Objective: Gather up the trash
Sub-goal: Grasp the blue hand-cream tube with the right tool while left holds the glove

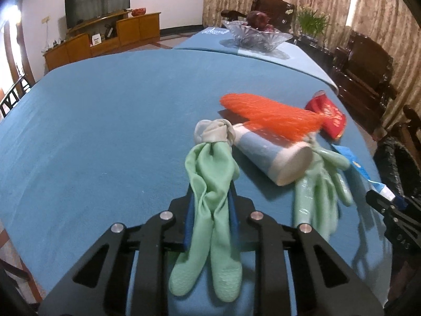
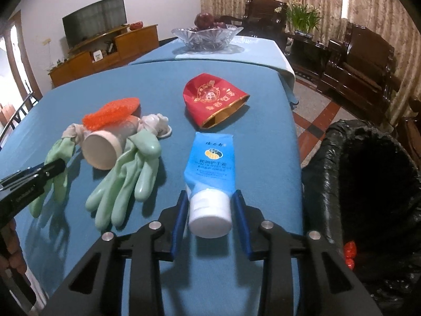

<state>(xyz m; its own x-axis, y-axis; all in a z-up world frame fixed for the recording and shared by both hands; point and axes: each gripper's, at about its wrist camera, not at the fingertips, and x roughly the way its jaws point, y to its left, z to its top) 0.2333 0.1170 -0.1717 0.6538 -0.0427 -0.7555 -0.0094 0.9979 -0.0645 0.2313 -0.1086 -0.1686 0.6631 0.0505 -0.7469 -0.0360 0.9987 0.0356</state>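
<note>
Left gripper (image 1: 210, 205): clamped on a green rubber glove (image 1: 210, 210), whose fingers hang down over the jaws while its knotted grey cuff points to 12 o'clock.
Right gripper (image 2: 210, 205): jaws apart, straddling the white cap of a blue cream tube (image 2: 210, 168); whether the pads touch the cap, I cannot tell.
Tube: lies flat on the blue tablecloth (image 2: 105, 237), flat end toward 12 o'clock.
Second glove (image 2: 129, 179): at 10 o'clock from the tube, fingers spread on the cloth.
Paper cup (image 2: 105, 147): on its side, against the second glove, open mouth facing the right wrist camera.
Orange mesh (image 2: 110, 113): draped on the cup.
Red pouch (image 2: 213, 100): at 12 o'clock from the tube, apart from it.
Bin (image 2: 368, 184): black-lined, at 3 o'clock off the table edge, with something red inside.
Glass bowl (image 2: 208, 36): far end of the table, holding fruit.
</note>
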